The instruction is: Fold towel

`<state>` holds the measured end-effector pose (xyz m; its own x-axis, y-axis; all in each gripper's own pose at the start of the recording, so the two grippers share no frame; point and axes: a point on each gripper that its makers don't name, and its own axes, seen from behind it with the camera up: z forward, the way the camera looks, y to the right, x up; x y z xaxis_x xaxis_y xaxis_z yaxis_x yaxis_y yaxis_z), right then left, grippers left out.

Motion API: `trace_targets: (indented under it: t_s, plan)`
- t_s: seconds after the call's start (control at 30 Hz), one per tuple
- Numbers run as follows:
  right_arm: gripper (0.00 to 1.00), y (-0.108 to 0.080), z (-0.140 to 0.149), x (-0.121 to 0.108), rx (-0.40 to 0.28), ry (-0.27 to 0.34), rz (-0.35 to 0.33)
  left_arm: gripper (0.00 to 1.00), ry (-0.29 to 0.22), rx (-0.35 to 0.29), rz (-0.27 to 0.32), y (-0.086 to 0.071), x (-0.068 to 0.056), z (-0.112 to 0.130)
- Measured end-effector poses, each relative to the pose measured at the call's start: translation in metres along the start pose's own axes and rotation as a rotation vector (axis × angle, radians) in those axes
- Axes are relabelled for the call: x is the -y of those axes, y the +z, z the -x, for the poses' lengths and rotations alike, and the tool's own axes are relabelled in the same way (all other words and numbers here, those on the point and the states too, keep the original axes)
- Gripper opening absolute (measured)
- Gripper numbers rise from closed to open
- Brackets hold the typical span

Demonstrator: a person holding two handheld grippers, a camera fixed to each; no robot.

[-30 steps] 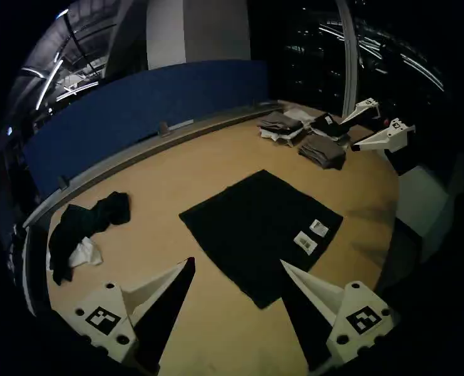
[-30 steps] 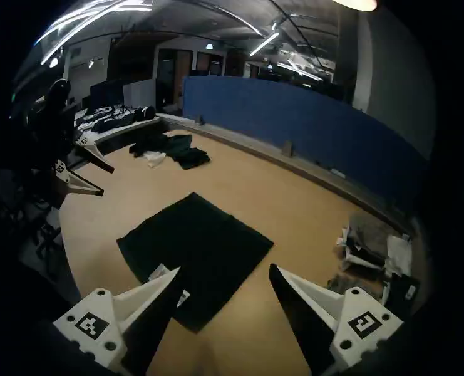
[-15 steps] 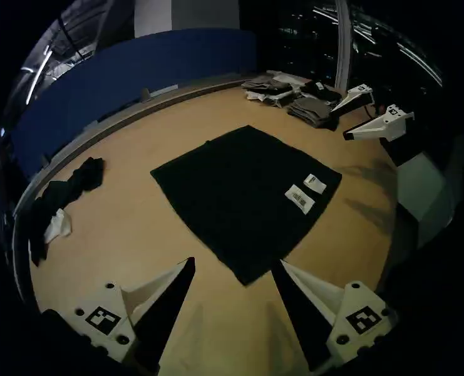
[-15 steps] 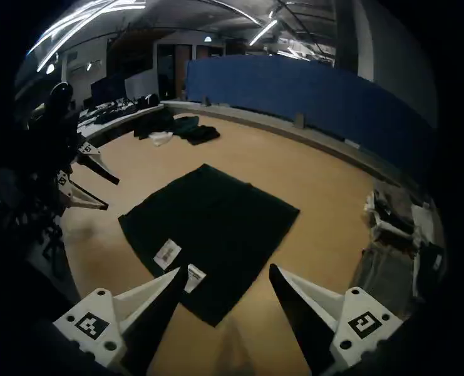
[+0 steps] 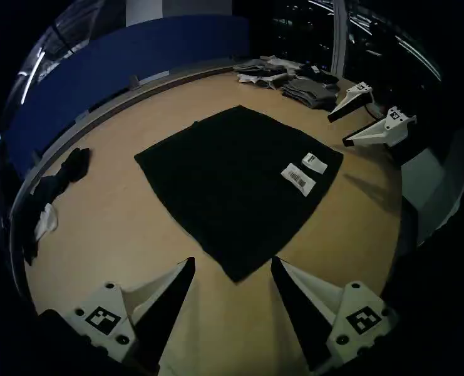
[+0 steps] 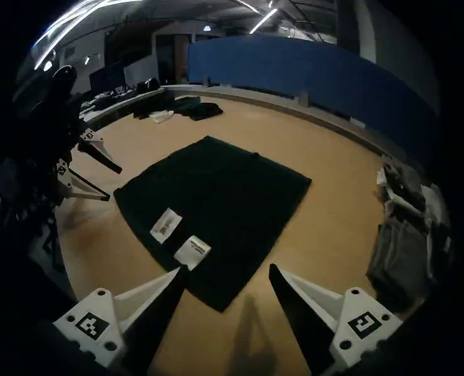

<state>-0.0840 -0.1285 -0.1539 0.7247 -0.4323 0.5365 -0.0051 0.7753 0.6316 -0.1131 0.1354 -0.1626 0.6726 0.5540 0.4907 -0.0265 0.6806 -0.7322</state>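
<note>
Ok, step: pre-grasp approach
towel [image 5: 238,182]: flat, unfolded, mid counter [image 5: 106,219]
left tongs [image 5: 232,259]: wide, empty, by near corner
right tongs [image 6: 226,268]: wide, empty, by adj corner
next: lower both, pinch corners, fold across

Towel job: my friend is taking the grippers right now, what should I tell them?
The left gripper is open and empty, with a corner of the towel between its fingertips.
The right gripper is open and empty, aimed at another corner, near the two white labels.
The towel is dark and lies spread flat on the wooden table, labels up.
Done: towel laid out. Left: grip the corners and make every fold; none is made yet.
</note>
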Motion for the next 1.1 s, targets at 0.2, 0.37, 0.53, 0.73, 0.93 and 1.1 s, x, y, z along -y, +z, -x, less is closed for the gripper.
trace_targets:
  t_s: [0.2, 0.37, 0.53, 0.73, 0.93, 1.1]
  plan:
    - [0.95, 0.005, 0.010, -0.001, 0.022, -0.004, 0.004, 0.89, -0.001, 0.007, 0.005, 0.006, -0.003, 0.003]
    - [0.86, 0.008, 0.018, -0.004, 0.042, -0.013, 0.029, 0.82, 0.008, 0.021, 0.008, 0.008, -0.005, 0.006]
    - [0.77, 0.011, 0.029, 0.003, 0.068, -0.009, 0.006, 0.74, 0.009, 0.039, 0.024, 0.010, -0.011, 0.011]
    - [0.58, 0.012, 0.040, 0.010, 0.095, -0.001, -0.020, 0.58, 0.004, 0.059, 0.027, 0.012, -0.013, 0.015]
    - [0.36, 0.015, 0.047, 0.009, 0.110, 0.001, -0.011, 0.50, 0.009, 0.060, 0.026, 0.014, -0.013, 0.016]
    - [0.33, 0.016, 0.052, 0.011, 0.119, 0.006, -0.009, 0.42, 0.033, 0.062, 0.027, 0.014, -0.016, 0.016]
